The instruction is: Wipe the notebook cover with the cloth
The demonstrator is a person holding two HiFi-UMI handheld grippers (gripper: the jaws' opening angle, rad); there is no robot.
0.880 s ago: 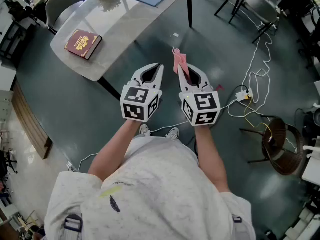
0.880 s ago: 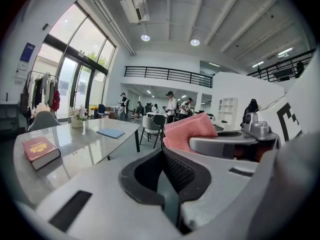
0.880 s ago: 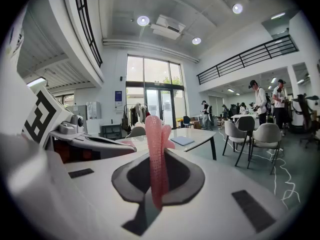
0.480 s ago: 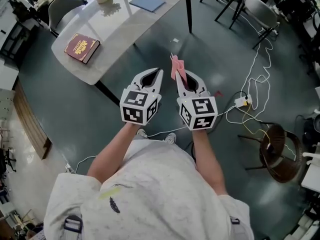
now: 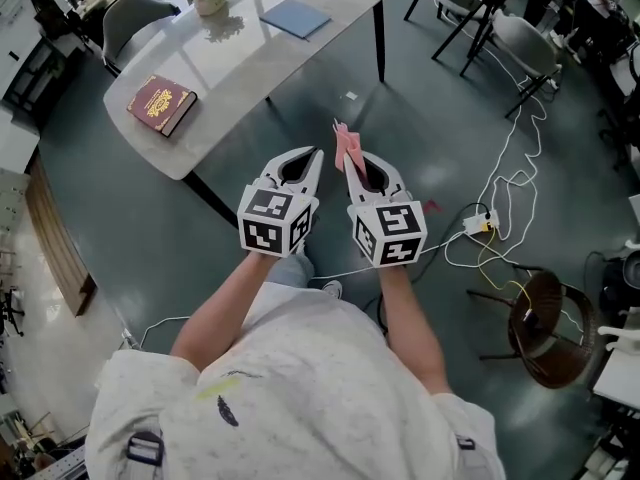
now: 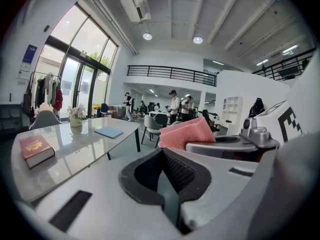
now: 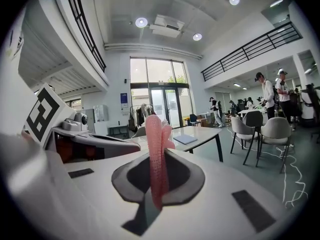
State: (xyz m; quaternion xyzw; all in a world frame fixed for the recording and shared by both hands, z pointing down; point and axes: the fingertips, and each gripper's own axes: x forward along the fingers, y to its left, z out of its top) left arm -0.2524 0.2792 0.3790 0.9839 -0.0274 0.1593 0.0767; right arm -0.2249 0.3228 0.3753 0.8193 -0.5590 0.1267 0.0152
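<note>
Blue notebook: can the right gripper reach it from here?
Probably not yet: the right gripper, holding the pink cloth, is over the floor, short of the table; the blue notebook lies unblocked.

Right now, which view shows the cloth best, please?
The right gripper view: the pink cloth stands upright, pinched in the right claw. The left gripper view shows its folded top; the head view shows a small pink tip.

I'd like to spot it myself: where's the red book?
Look at the long pale table ahead of the person. The red book lies alone near its closer end. Unlike the thin blue notebook farther along, it is thick, dark red, with a gold emblem.
</note>
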